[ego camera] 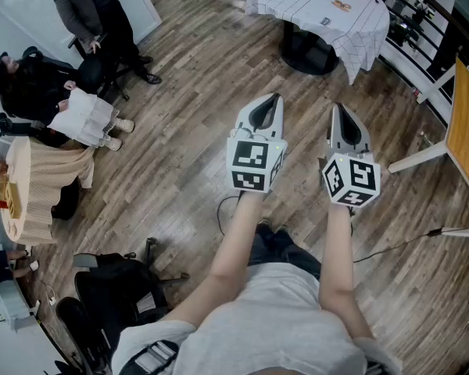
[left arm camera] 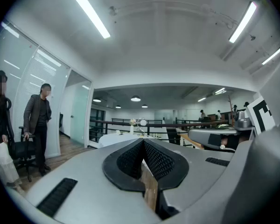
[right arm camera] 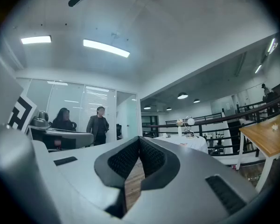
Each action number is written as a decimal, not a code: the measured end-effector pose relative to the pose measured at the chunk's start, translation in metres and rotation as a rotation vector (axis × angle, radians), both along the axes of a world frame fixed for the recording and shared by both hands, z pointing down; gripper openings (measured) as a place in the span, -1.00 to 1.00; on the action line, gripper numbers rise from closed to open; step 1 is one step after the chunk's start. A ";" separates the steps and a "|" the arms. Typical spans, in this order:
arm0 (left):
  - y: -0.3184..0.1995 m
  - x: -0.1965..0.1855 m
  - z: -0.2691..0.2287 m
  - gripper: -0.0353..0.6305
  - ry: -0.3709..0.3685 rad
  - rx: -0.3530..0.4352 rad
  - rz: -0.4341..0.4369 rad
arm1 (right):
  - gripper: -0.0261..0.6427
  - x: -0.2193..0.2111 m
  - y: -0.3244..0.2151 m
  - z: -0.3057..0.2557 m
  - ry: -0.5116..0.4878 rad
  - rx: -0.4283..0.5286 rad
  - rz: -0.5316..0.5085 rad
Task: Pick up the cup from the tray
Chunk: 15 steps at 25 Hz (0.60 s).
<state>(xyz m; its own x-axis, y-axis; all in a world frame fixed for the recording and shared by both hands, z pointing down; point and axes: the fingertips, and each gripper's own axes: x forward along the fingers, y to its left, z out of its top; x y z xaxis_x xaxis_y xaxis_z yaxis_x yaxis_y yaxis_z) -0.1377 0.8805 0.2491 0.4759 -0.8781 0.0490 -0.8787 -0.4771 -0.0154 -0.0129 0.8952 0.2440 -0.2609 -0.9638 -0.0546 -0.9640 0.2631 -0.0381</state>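
Observation:
No cup or tray shows in any view. In the head view the person's bare arms hold both grippers out at chest height over a wooden floor. The left gripper has its jaws pressed together with nothing between them, and the left gripper view shows the black ribbed pads meeting at the tip. The right gripper stands beside it, also shut and empty, its pads closed in the right gripper view. Both point toward a round table with a white cloth.
A standing person and a seated person are at the far left. A round table with a beige cloth stands at the left edge, a wooden table at the right. A black chair is near left. A cable crosses the floor.

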 end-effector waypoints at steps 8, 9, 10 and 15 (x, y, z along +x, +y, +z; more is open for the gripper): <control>-0.005 0.000 -0.002 -0.88 0.010 0.004 0.001 | -0.90 -0.001 -0.005 0.001 0.007 0.001 -0.005; -0.005 0.000 -0.002 -0.88 0.010 0.004 0.000 | -0.90 -0.001 -0.005 0.001 0.008 0.001 -0.007; -0.006 0.000 -0.002 -0.88 0.010 0.004 -0.001 | -0.90 0.000 -0.006 0.001 0.008 0.001 -0.008; -0.010 0.005 0.000 -0.88 0.009 0.000 -0.004 | -0.89 0.004 -0.009 -0.001 -0.013 0.012 -0.006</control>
<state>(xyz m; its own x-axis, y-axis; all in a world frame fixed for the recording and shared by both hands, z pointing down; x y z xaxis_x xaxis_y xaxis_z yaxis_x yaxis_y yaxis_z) -0.1329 0.8703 0.2487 0.4731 -0.8799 0.0447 -0.8806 -0.4739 -0.0080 -0.0087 0.8861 0.2431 -0.2663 -0.9614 -0.0698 -0.9617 0.2699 -0.0474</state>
